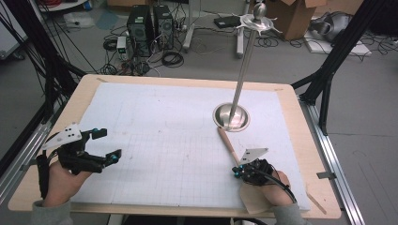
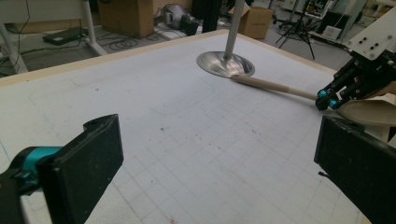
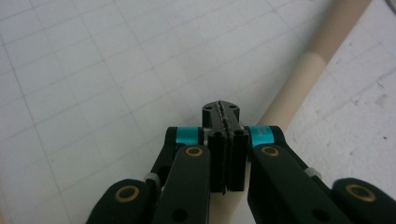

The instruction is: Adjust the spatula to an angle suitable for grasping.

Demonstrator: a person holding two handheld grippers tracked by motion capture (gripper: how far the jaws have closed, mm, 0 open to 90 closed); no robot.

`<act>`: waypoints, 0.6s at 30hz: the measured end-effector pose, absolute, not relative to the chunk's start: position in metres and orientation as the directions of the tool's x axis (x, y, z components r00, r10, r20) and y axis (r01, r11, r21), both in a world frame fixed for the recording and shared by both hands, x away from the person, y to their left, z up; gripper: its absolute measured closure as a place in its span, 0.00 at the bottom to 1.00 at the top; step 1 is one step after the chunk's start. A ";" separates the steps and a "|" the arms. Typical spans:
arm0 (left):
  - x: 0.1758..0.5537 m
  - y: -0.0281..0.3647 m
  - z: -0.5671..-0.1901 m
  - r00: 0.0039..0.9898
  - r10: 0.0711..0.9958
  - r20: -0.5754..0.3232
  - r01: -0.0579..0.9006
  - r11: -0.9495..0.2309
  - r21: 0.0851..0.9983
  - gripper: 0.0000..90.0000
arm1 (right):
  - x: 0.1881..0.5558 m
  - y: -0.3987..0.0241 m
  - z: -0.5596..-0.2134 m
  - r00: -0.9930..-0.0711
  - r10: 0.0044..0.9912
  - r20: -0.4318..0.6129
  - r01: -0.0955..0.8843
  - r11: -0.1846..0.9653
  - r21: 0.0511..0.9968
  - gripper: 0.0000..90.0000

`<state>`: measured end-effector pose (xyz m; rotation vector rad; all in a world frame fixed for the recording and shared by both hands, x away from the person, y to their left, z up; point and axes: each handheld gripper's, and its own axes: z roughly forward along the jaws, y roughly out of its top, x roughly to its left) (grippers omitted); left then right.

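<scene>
A wooden spoon lies on the white gridded mat (image 1: 164,136), its pale handle (image 1: 228,143) (image 2: 271,85) (image 3: 303,79) pointing at the round base of a metal stand (image 1: 231,116) (image 2: 225,64). Its broad bowl (image 1: 253,201) (image 2: 369,112) rests near the table's front edge, partly under the right hand. My right gripper (image 1: 237,172) (image 3: 223,109) (image 2: 327,99) is shut just over the handle, jaws pressed flat together with nothing between them. My left gripper (image 1: 107,144) (image 2: 215,158) hovers at the mat's left side, wide open and holding nothing.
The stand's thin pole rises from its base to a hooked crown with a ball top (image 1: 258,21). The wooden table's edge (image 1: 305,140) frames the mat. Computers, cables and cardboard boxes sit on the floor beyond the table.
</scene>
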<state>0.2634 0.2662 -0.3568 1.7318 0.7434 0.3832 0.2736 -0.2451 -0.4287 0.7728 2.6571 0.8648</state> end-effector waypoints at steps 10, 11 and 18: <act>0.264 0.265 -0.357 0.745 0.656 -0.122 0.282 -0.143 0.949 0.02 | 0.276 -0.261 -0.429 -0.804 0.592 -0.058 0.441 0.658 0.611 1.00; 0.264 0.265 -0.357 0.745 0.656 -0.122 0.281 -0.143 0.949 0.02 | 0.277 -0.263 -0.429 -0.801 0.596 -0.060 0.442 0.656 0.611 1.00; 0.264 0.264 -0.357 0.746 0.654 -0.121 0.283 -0.147 0.948 0.02 | 0.280 -0.274 -0.429 -0.778 0.626 -0.054 0.473 0.641 0.604 1.00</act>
